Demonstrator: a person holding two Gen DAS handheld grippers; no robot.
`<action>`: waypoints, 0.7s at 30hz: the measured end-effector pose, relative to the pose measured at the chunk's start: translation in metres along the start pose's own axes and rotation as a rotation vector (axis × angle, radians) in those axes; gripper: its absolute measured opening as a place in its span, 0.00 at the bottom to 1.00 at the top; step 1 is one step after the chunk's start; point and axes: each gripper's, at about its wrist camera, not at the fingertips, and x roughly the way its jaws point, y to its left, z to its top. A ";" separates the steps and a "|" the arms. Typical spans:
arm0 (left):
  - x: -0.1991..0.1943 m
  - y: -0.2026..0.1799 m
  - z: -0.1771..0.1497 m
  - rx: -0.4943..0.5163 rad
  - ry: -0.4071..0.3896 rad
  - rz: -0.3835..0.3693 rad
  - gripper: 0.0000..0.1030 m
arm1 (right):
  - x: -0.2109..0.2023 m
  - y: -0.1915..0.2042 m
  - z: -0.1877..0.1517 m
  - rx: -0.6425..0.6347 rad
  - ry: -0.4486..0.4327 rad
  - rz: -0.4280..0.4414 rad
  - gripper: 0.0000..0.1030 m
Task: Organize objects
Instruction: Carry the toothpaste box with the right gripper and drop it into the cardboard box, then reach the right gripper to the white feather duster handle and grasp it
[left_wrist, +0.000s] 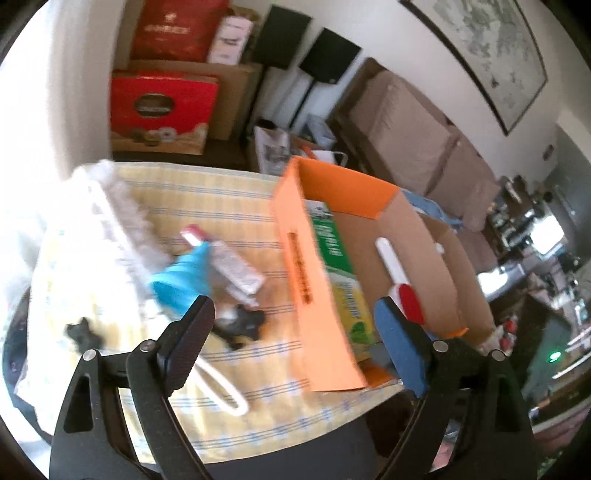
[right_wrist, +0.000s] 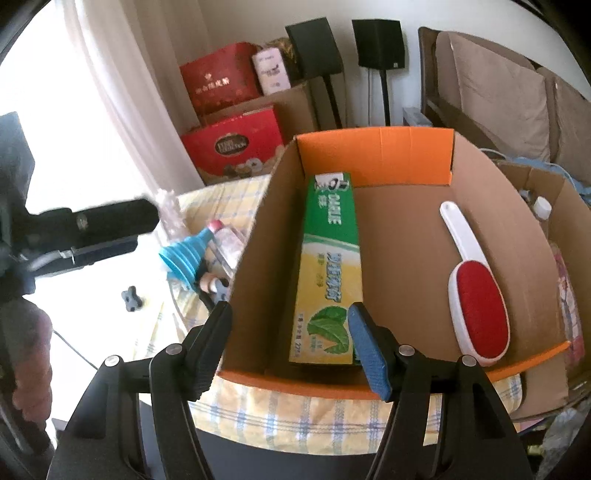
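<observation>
An orange cardboard box (right_wrist: 373, 155) stands on the yellow checked tablecloth (left_wrist: 229, 192). Inside lie a green and yellow toothpaste carton (right_wrist: 328, 266) and a white lint brush with a red pad (right_wrist: 476, 291). The box also shows in the left wrist view (left_wrist: 314, 280). Left of the box lie a blue folding funnel (left_wrist: 184, 277), a pink-capped tube (left_wrist: 225, 254), two black knobs (left_wrist: 240, 325) and a white loop (left_wrist: 221, 387). My left gripper (left_wrist: 295, 325) is open and empty above the table beside the box. My right gripper (right_wrist: 290, 325) is open and empty over the box's near edge.
A clear bubble-wrap packet (left_wrist: 122, 229) lies at the table's left. Red gift boxes (right_wrist: 236, 144) and brown cartons stand behind the table. Two black speakers (right_wrist: 376, 44) and a sofa (right_wrist: 498, 92) are at the back right. A second open carton (right_wrist: 546, 206) sits right of the orange box.
</observation>
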 end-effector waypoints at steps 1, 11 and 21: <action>-0.002 0.009 0.000 -0.008 -0.008 0.015 0.85 | -0.003 0.003 0.001 -0.007 -0.008 0.002 0.65; -0.024 0.087 -0.011 -0.122 -0.035 0.121 0.86 | 0.000 0.051 0.003 -0.091 -0.018 0.054 0.65; -0.023 0.126 -0.019 -0.179 -0.027 0.173 0.86 | 0.020 0.093 -0.004 -0.171 0.018 0.096 0.65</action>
